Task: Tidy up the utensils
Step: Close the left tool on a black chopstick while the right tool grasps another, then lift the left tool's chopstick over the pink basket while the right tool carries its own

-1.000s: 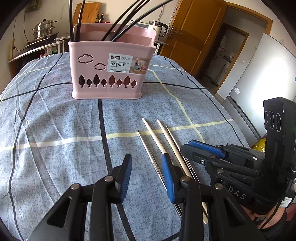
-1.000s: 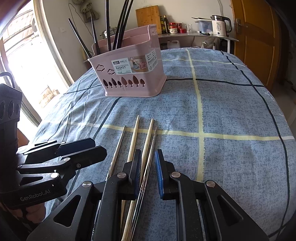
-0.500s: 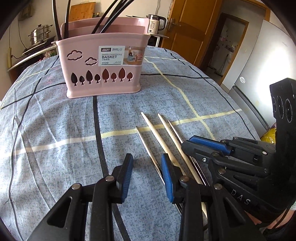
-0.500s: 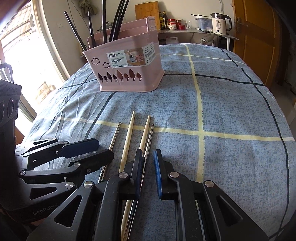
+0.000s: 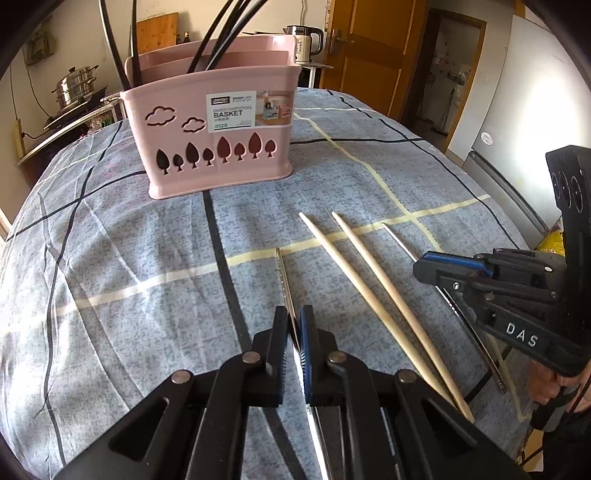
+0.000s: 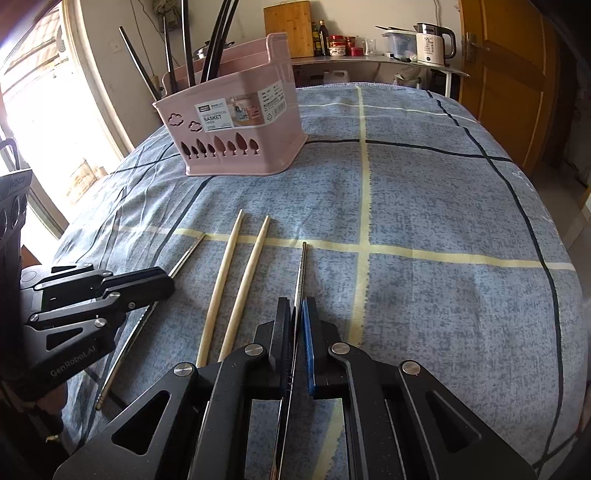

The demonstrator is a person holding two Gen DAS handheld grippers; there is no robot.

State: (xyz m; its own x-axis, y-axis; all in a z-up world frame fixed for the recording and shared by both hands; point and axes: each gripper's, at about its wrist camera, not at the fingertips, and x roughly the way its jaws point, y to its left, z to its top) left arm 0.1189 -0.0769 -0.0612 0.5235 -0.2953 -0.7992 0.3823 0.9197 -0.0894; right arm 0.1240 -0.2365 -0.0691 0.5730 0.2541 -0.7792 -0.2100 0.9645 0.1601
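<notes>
— Cloth (image 6: pixel 424 192) first; what's on it?
— Basket (image 5: pixel 218 147) far back, wooden pair (image 6: pixel 236 284) nearer me.
— Grippers?
— My left (image 5: pixel 293 332) pinches one steel stick (image 5: pixel 283 280); my right (image 6: pixel 297 317) pinches the other (image 6: pixel 301 273).

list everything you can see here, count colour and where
pink basket: 1, pink with tree and cloud cutouts, standing far on the cloth
black chopsticks: several, black, upright in the basket
wooden chopsticks: 2, pale wood, lying side by side mid-cloth
metal chopsticks: 2, silver, one either side of the wooden pair, each in a gripper
tablecloth: 1, blue with black and cream lines
kettle: 1, white and black, back counter
cutting board: 1, wood, against the back wall
steamer pot: 1, steel, left background
left gripper: 1, black, closed on one metal chopstick
right gripper: 1, black, closed on the other
</notes>
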